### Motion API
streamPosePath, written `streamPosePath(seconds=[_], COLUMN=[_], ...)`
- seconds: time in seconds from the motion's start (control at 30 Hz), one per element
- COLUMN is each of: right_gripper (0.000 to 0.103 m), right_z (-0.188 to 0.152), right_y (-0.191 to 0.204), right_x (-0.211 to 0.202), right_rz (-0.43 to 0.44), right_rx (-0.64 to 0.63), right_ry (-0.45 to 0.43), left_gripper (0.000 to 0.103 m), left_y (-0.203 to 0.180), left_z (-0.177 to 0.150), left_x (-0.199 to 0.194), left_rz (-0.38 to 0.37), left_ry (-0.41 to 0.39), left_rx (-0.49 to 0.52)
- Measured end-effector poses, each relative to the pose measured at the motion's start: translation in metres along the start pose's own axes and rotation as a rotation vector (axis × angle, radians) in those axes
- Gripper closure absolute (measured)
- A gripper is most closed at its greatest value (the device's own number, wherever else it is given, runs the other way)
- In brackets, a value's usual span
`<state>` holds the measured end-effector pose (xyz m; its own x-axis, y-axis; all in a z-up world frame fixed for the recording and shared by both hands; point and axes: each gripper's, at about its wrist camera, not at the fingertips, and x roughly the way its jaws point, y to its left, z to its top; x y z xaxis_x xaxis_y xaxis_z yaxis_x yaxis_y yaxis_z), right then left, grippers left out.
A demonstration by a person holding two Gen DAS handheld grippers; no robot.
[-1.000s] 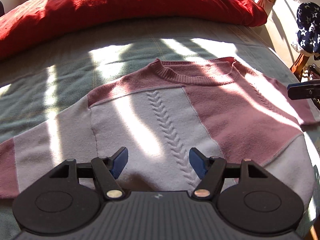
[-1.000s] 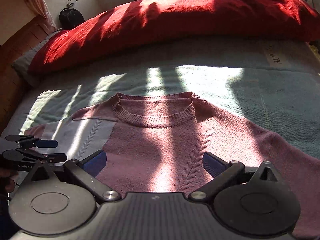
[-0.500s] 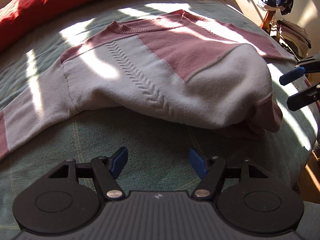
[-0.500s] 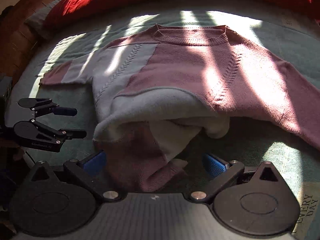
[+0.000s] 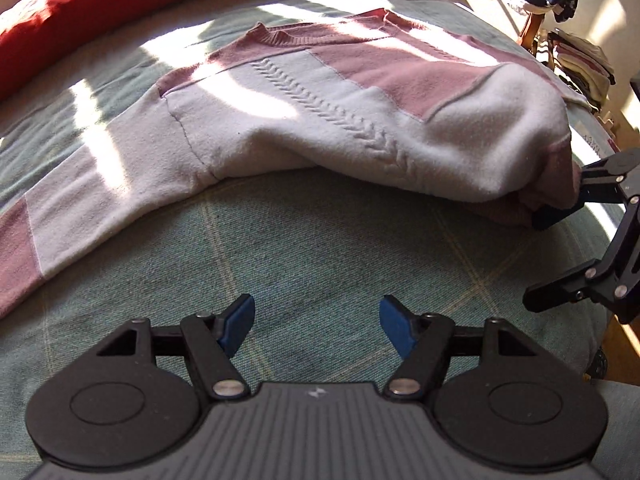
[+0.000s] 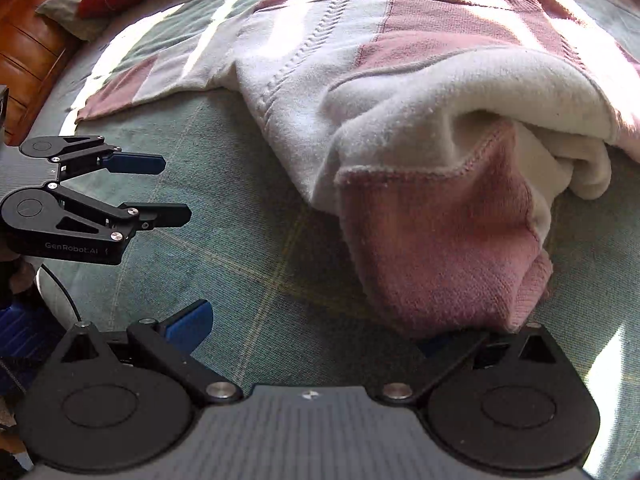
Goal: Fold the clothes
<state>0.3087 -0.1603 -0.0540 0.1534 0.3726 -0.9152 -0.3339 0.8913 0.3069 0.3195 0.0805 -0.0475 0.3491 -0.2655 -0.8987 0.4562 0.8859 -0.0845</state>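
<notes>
Ahead of the left gripper, on the green checked bedspread, lies the pink and white sweater, neck away from it and one sleeve stretched off to its left. Its blue pads stand well apart over bare bedspread, with nothing between them. To its right the right gripper is also spread wide; the sweater's bunched pink hem droops over its right finger and hides that pad, while the left pad stands clear of the cloth, so it clamps nothing. The hem end is rolled back on itself just ahead of this gripper. Beyond the sweater lies a red pillow.
</notes>
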Motion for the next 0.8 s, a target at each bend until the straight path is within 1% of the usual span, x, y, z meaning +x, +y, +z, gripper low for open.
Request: streamPosePath(seconds=[0.07,0.17,0.23,0.3,0.43,0.5,0.53,0.6,0.67,0.73,0.8], right_gripper=[0.000,0.000,0.000,0.000,0.000,0.000,0.000,0.000,0.000,0.000,0.000], right_z=[0.005,0.021,0.040,0.060,0.104,0.127,0.138,0.161,0.181,0.200,0.213], right_y=[0.003,0.008,0.008,0.006,0.004,0.003,0.003,0.002,-0.006,-0.015,-0.024], right_x=[-0.003,-0.020,-0.032,-0.037,-0.033,-0.030,-0.025,-0.014,-0.006,0.002,0.000], right_rz=[-0.041,-0.049,-0.050,-0.049,-0.090,-0.112,-0.123,-0.131,-0.135,-0.152,-0.132], right_rx=[-0.029,-0.094,-0.153,-0.210,-0.347,-0.413,-0.430,-0.439,-0.443,-0.438,-0.420], right_ry=[-0.037,-0.129,-0.190,-0.228,-0.294,-0.325,-0.332,-0.319,-0.322,-0.307,-0.311], left_gripper=[0.033,0.033,0.033,0.033,0.033,0.033,0.033,0.033,0.033,0.033,0.033], left_y=[0.007,0.015,0.016,0.017,0.014,0.011,0.010,0.008,0.005,0.000,-0.006], left_z=[-0.002,-0.004,-0.004,-0.003,-0.001,0.001,0.002,0.004,0.006,0.010,0.015], left_x=[-0.003,-0.005,-0.004,-0.003,-0.006,-0.008,-0.008,-0.009,-0.009,-0.007,-0.005], left_rz=[0.005,0.006,0.018,0.027,0.027,0.041,0.046,0.052,0.056,0.057,0.054], left_ry=[-0.004,-0.009,-0.013,-0.022,-0.039,-0.041,-0.041,-0.043,-0.048,-0.050,-0.053], left_rx=[-0.022,-0.064,-0.081,-0.100,-0.116,-0.114,-0.118,-0.133,-0.145,-0.143,-0.137])
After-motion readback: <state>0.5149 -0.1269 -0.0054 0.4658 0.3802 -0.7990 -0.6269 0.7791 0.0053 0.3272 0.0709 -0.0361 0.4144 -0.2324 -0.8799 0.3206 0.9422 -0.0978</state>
